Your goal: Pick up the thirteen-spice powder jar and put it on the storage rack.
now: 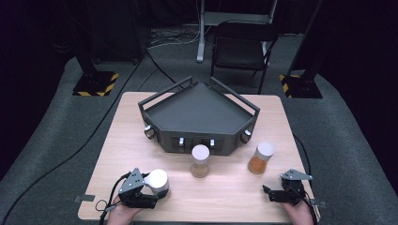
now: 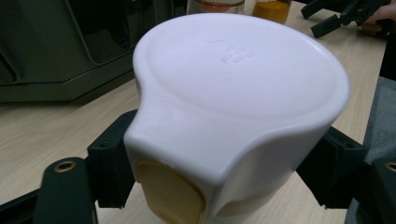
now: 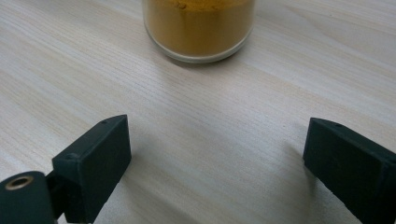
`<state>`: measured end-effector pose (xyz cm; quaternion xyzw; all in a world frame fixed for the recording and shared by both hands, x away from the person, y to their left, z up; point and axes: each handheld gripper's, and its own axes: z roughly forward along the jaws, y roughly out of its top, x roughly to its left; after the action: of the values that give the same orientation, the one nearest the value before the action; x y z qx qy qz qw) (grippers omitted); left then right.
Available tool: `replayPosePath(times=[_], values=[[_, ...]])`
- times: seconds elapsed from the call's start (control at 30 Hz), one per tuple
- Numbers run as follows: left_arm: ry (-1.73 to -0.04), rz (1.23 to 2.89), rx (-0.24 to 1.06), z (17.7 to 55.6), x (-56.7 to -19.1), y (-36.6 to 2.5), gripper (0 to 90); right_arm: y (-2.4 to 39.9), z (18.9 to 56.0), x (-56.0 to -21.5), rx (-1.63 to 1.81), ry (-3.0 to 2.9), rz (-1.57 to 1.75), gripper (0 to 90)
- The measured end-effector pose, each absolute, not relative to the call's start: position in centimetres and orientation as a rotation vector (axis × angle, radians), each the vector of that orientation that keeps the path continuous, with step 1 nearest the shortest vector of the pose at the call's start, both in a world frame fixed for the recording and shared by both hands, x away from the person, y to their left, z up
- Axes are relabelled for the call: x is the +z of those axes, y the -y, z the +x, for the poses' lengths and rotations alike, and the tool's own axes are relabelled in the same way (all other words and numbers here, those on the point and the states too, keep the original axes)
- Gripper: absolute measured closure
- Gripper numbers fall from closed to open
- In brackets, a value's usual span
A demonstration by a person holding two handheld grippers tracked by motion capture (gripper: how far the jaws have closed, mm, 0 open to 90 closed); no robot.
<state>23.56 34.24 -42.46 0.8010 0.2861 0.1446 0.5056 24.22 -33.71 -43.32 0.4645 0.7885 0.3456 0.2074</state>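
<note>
Left gripper [image 1: 157, 194] fingers closed on the white-capped jar [image 2: 238, 112], upright on the worktop [image 1: 234, 187]. Right gripper [image 3: 217, 163] fingers wide open, near the orange spice jar [image 3: 200, 28], nothing between.

Both grippers are black, each topped by a grey three-cornered plate: the left gripper [image 1: 162, 194] at the lower left, the right gripper [image 1: 266, 191] at the lower right. Blocky black jaws carry brass-ringed screw holes. A black cable [image 1: 104, 206] loops from the left one.

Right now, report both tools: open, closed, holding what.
Left tool: closed on the white-capped jar.
Right tool: open, holding nothing; spice jar ahead.
</note>
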Motion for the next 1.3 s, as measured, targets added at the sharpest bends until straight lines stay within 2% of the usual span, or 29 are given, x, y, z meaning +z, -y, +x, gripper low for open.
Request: replayPosePath(times=[0.13, 0.77, 1.3], values=[[-0.681, 1.924, 0.364, 23.4, -42.8, -34.1, 28.5, 33.7, 24.2, -43.3, 0.962, -2.195, 1.294, 6.7], [-0.769, 1.904, 0.442, 22.4, -42.2, -32.8, 30.0, 33.7, 24.2, -43.3, 0.962, -2.195, 1.294, 6.7], [-0.818, 1.867, 0.500, 23.2, -39.5, -32.7, 30.1, 33.7, 24.2, -43.3, 0.962, -2.195, 1.295, 6.7]])
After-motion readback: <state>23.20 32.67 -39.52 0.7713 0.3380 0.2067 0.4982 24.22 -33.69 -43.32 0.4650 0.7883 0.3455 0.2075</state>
